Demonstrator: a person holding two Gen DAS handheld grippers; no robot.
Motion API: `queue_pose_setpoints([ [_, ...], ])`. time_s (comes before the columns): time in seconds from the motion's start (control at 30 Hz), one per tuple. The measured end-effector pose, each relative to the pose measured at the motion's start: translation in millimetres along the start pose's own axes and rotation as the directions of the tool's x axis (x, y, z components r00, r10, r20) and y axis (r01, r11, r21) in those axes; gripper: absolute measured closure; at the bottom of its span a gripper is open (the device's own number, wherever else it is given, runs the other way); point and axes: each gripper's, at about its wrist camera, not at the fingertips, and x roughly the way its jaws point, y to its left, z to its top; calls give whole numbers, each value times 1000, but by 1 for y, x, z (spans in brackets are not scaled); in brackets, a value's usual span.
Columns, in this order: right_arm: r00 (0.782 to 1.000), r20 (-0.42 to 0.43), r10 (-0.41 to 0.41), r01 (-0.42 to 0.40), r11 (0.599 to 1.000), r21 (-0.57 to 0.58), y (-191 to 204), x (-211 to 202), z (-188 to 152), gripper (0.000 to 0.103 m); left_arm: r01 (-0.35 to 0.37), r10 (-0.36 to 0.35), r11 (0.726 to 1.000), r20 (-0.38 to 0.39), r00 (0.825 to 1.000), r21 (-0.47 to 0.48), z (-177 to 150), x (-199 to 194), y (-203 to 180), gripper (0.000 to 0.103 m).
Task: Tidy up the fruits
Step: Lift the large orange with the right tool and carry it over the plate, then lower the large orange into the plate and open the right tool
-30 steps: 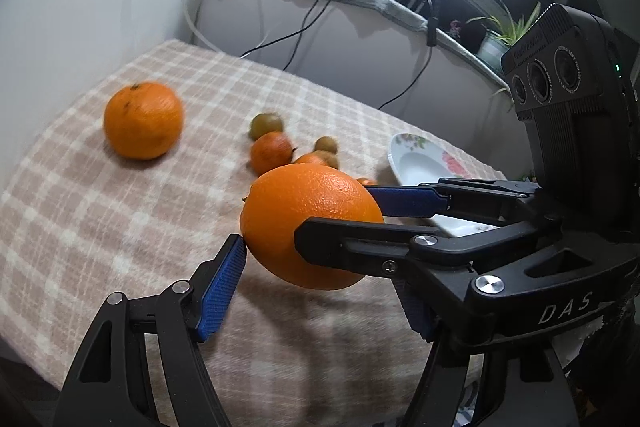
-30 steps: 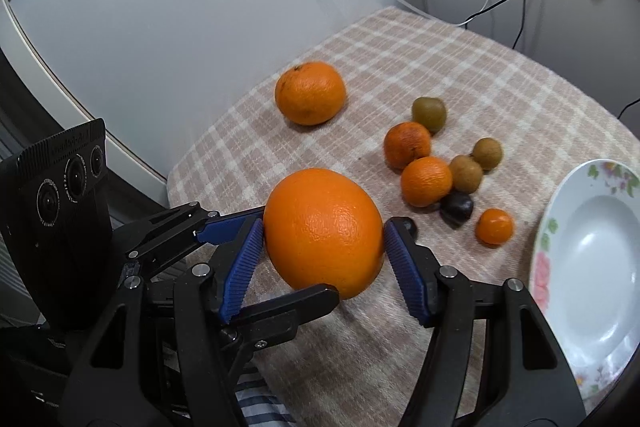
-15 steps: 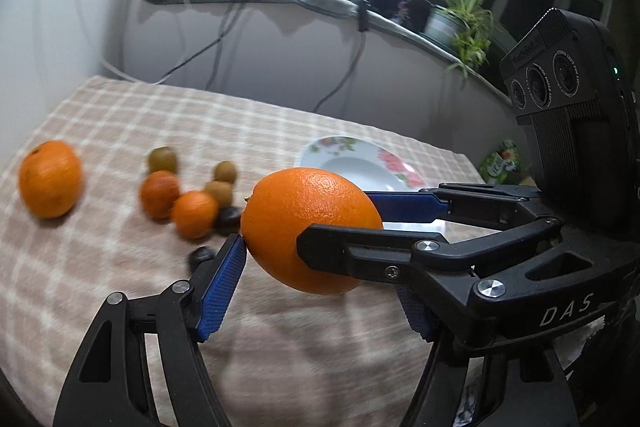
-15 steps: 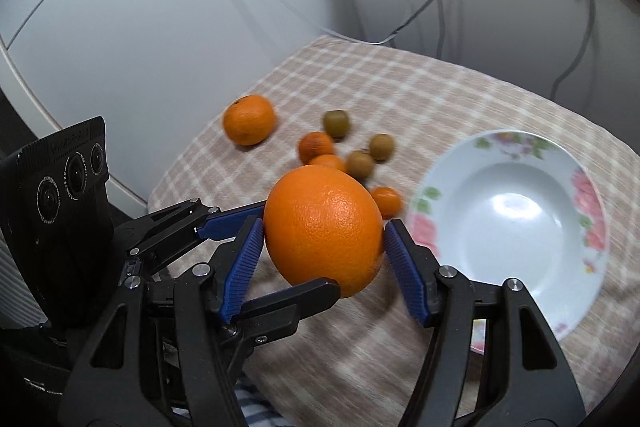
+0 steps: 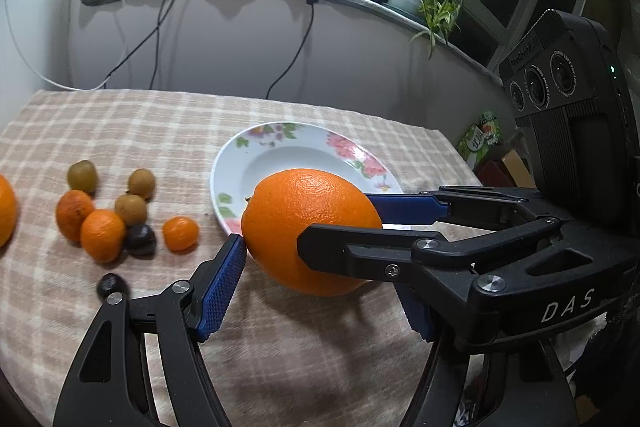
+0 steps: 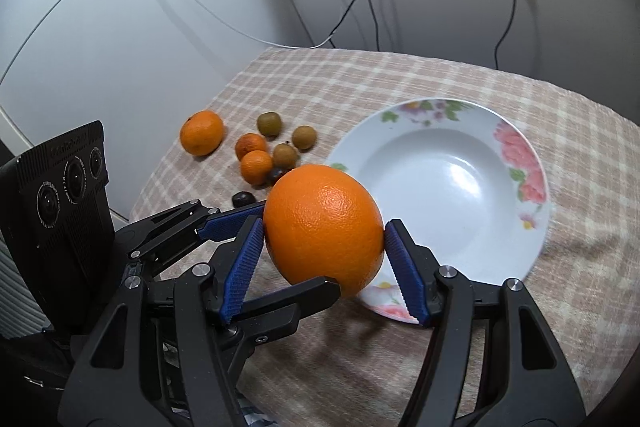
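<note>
A big orange (image 5: 312, 227) is held in the air by both grippers at once, crosswise, just in front of the near rim of a white flowered plate (image 5: 280, 155). My left gripper (image 5: 320, 239) is shut on it; its left pad (image 5: 224, 279) touches the fruit. My right gripper (image 6: 324, 251) is shut on the same orange (image 6: 324, 227), pads on both sides. The plate (image 6: 452, 187) lies empty to the right in the right wrist view.
Left of the plate lie several small fruits: tangerines (image 5: 102, 235), brown kiwis (image 5: 130, 209), dark small fruits (image 5: 112, 285), and another big orange (image 6: 201, 132) at the far left. A checked cloth (image 5: 160, 131) covers the table. Cables hang down the back wall.
Both grippers have carried the orange to the right, from beside the loose fruits to the plate's near rim. The grip on it is unchanged.
</note>
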Motion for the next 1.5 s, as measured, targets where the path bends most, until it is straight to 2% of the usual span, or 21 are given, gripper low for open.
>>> queue_pose_setpoints([
  [0.13, 1000, 1, 9, -9, 999, 33, -10, 0, -2, 37, -5, 5, 1000, -11, 1000, 11, 0, 6, -4, 32],
  [0.27, 999, 25, -45, 44, 999, 23, -13, -5, -2, 37, -23, 23, 999, 1, 1000, 30, 2, 3, -7, 33],
  [0.6, 995, 54, -84, 82, 995, 49, -21, -13, -3, 35, -41, 41, 999, -1, 999, 31, 0, 1, -3, 33],
  [0.97, 991, 80, -105, 103, 994, 22, -8, -18, 0, 29, -58, 57, 998, 35, 998, 25, -2, -14, 5, 33],
  [1.17, 991, 78, -106, 107, 994, -16, 8, -9, 9, 28, -99, 99, 995, 60, 993, -1, -3, -29, 22, 32],
  [1.27, 992, 78, -103, 106, 994, -29, 16, -3, 14, 24, -123, 124, 992, 71, 990, -19, -5, -37, 34, 32],
  [1.5, 993, 88, -77, 82, 995, -60, 36, 14, 26, 23, -191, 197, 979, 94, 976, -66, -9, -58, 67, 32],
])
